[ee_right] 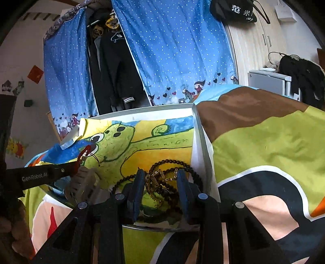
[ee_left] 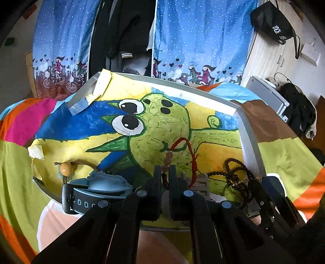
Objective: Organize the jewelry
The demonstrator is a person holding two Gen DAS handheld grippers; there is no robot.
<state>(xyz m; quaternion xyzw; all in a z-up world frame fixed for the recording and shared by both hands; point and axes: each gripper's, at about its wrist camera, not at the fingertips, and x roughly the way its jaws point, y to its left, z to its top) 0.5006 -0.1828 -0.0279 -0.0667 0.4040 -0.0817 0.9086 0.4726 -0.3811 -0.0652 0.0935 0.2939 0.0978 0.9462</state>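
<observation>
Our left gripper (ee_left: pixel 164 174) pinching the red bead bracelet (ee_left: pixel 183 147), our right gripper (ee_right: pixel 160 182) spread around the gold chain (ee_right: pixel 156 178) and dark bead necklace (ee_right: pixel 178 164), both on our painted tray (ee_left: pixel 249 142).

Blue dotted curtains (ee_left: pixel 203 36), black bag (ee_right: pixel 233 11), dark clothes, perhaps jackets (ee_right: pixel 113 67).

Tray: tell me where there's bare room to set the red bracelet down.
The tray is bare across the far half, over the painted frog's eyes and blue patch, between the taped corner and the right wall. The near edge is crowded: orange bead cord, watch, red bracelet in the left gripper, dark beads and gold chain by the right gripper.
</observation>
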